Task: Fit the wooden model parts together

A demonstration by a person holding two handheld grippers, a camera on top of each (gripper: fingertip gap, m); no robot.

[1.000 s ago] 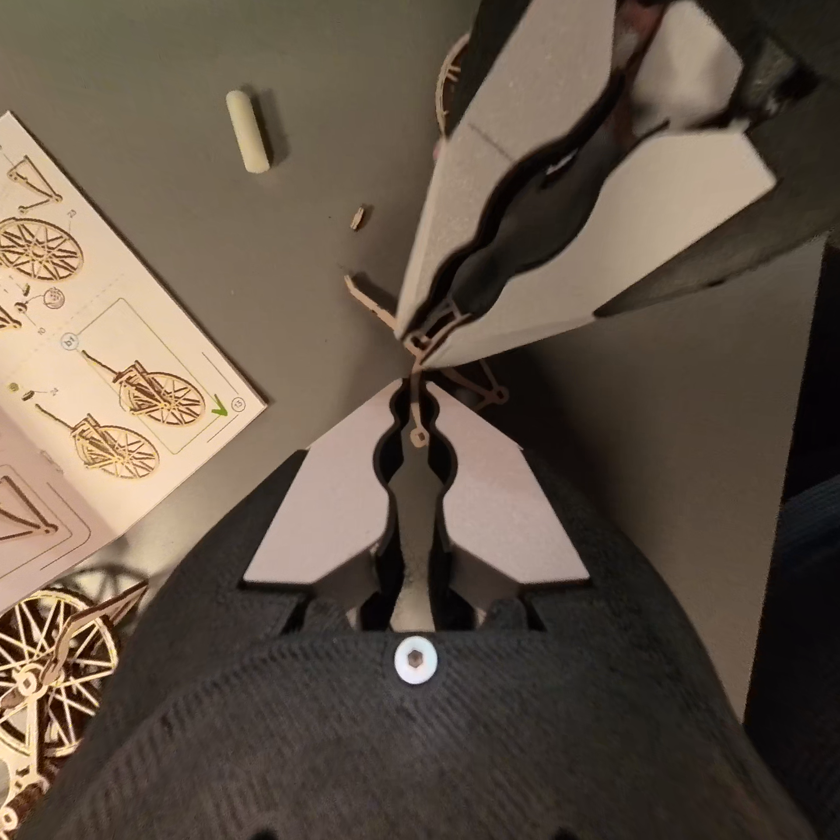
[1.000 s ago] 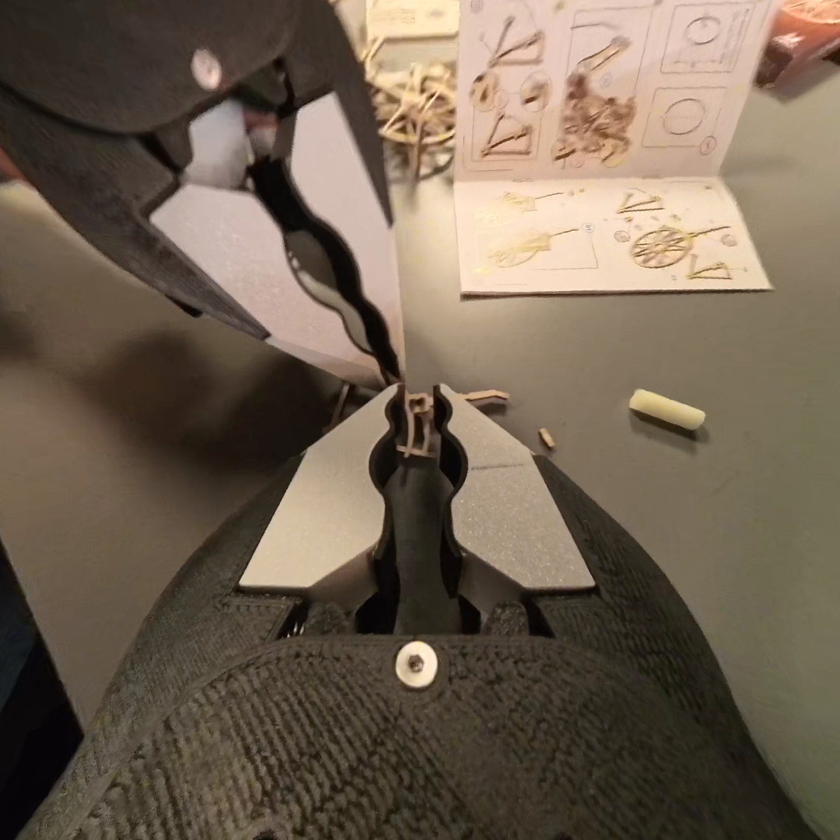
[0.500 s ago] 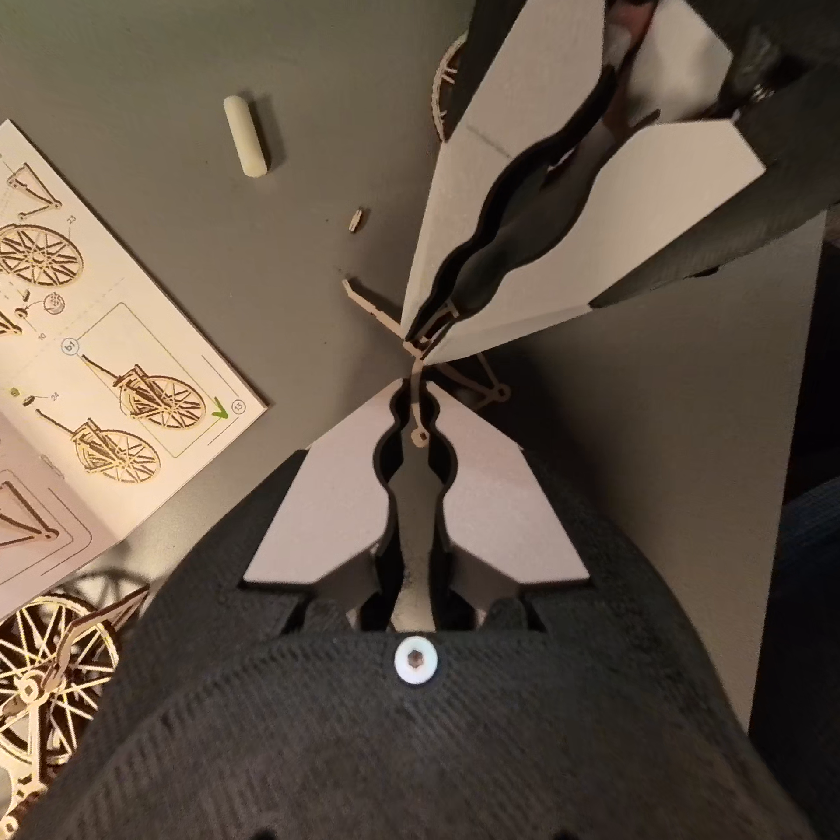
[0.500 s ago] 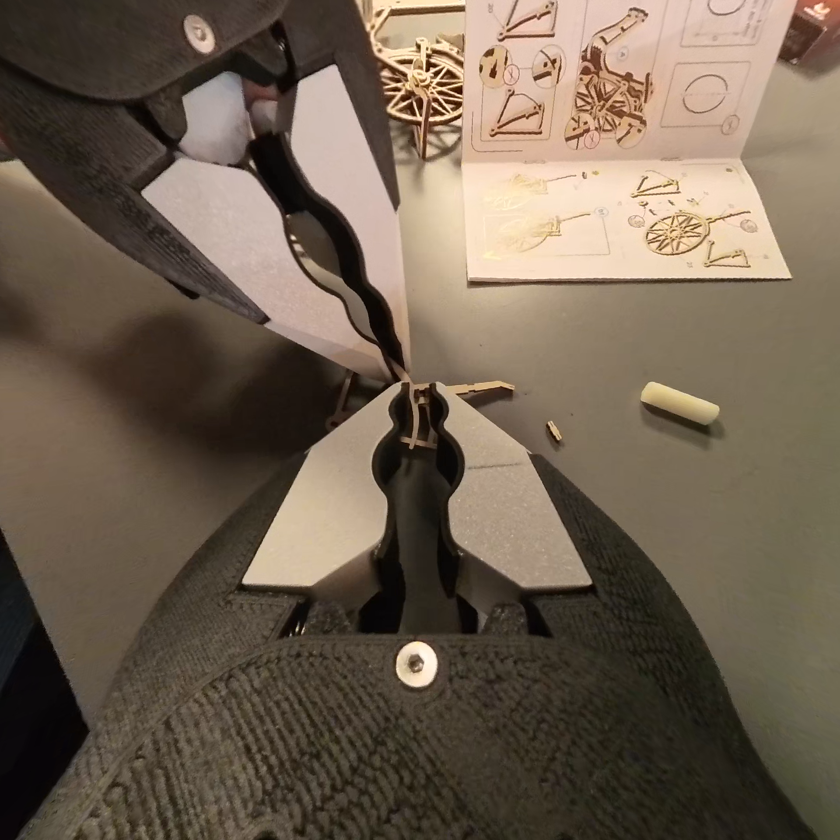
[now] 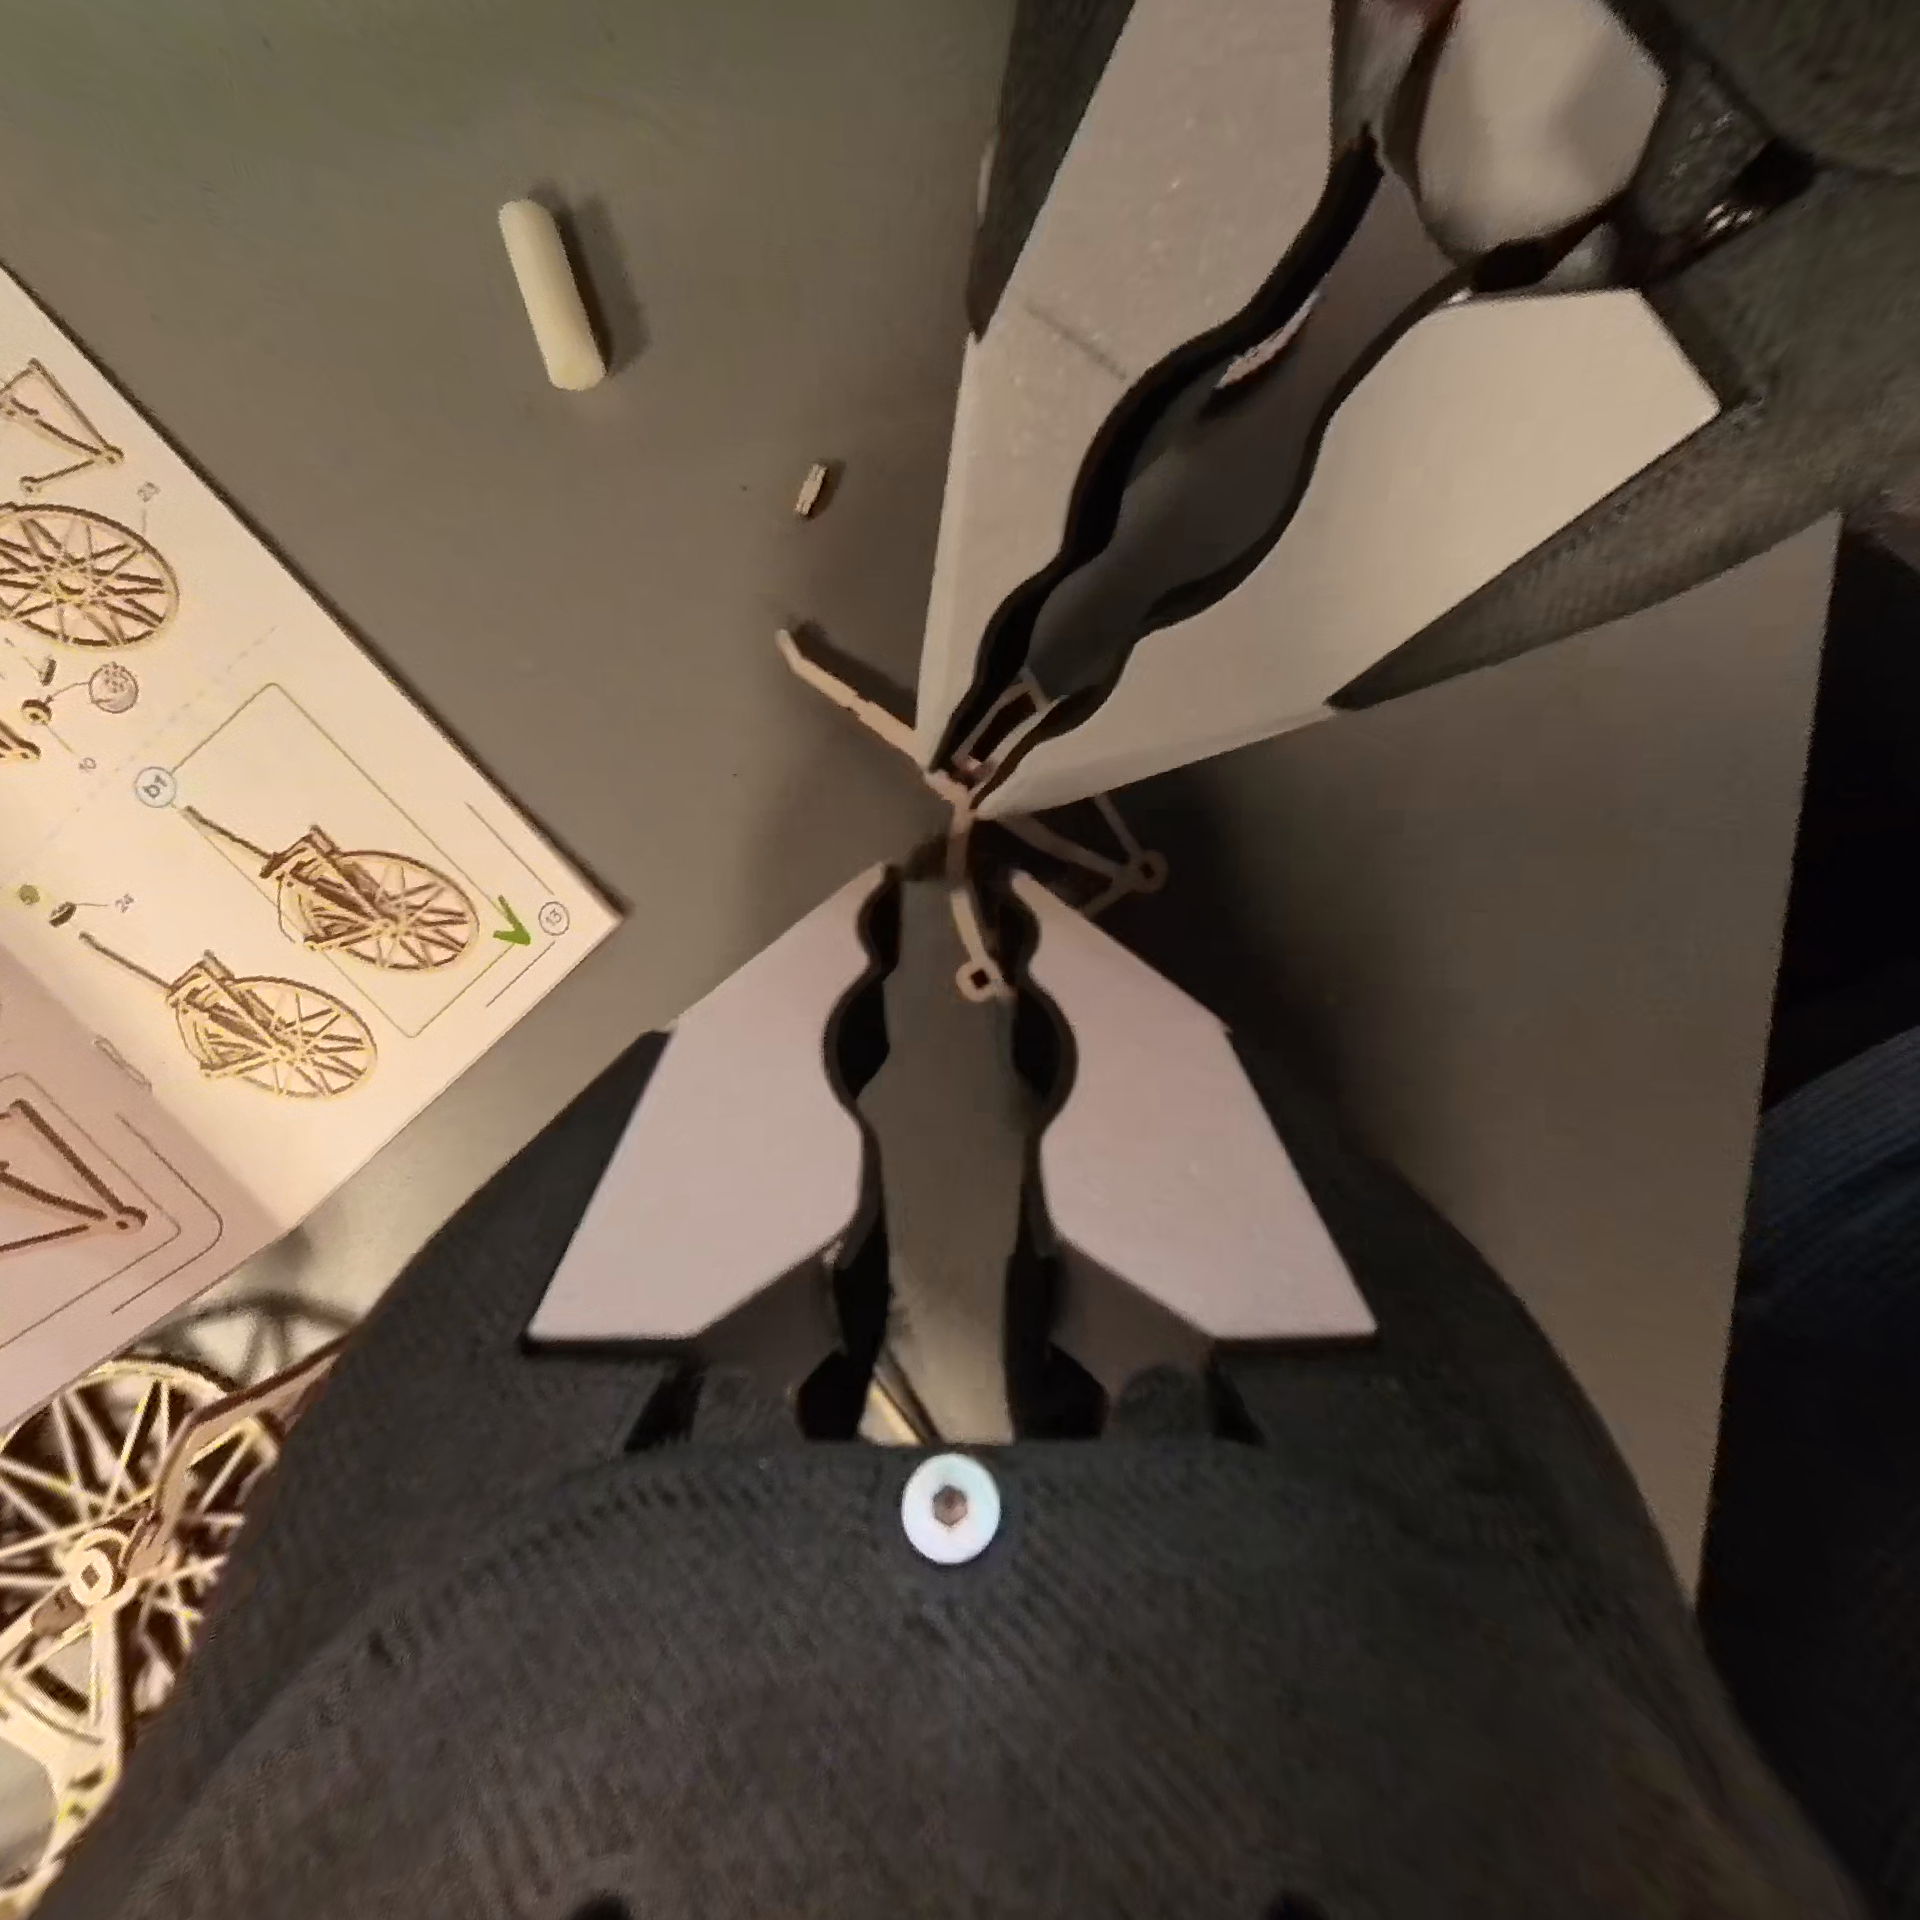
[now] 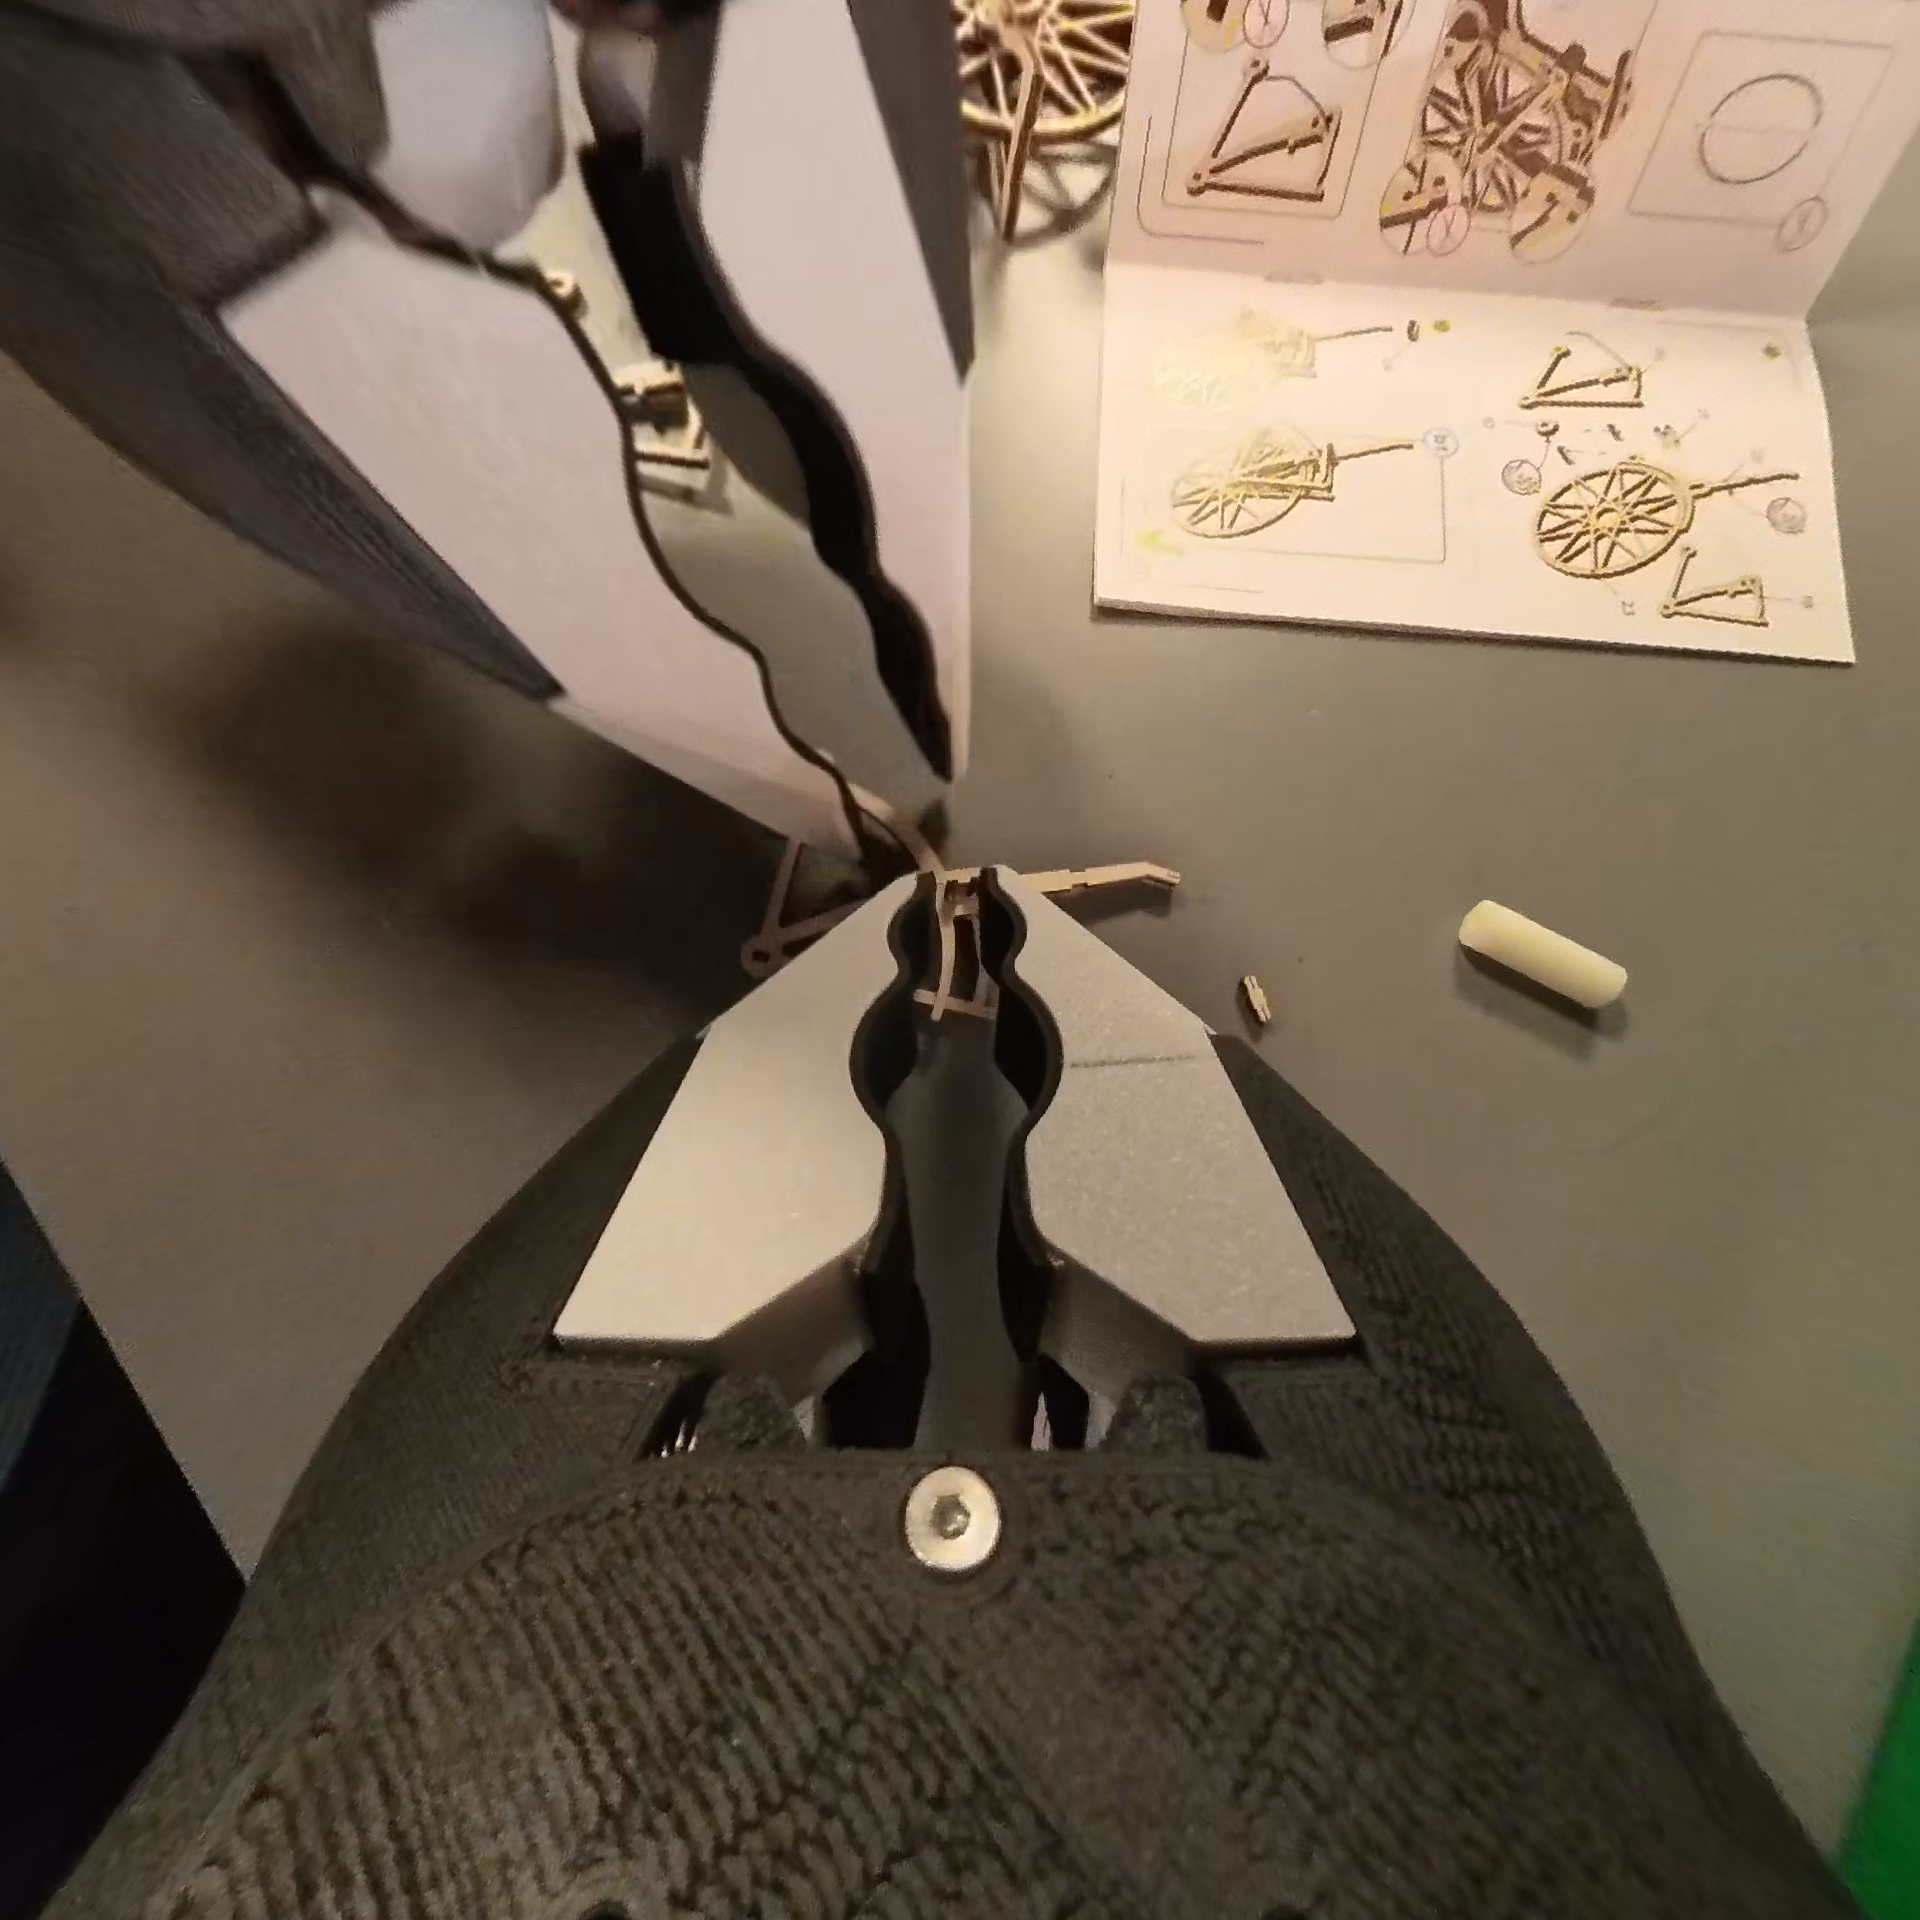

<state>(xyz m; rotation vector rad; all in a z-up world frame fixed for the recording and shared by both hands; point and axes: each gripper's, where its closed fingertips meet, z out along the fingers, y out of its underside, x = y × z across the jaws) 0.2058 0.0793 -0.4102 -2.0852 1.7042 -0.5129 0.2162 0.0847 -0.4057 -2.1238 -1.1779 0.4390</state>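
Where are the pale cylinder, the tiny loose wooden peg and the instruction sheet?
pale cylinder (image 6: pixel 1542 966): right wrist view, mid-length of its body.
tiny loose wooden peg (image 6: pixel 1256 1002): right wrist view, its middle.
instruction sheet (image 6: pixel 1455 468): right wrist view, flat lower page.

My right gripper (image 5: pixel 977 769) hides most of the wooden frame (image 5: pixel 1101 873), and the spoked wheel (image 5: pixel 94 1538) is probably half cropped off.
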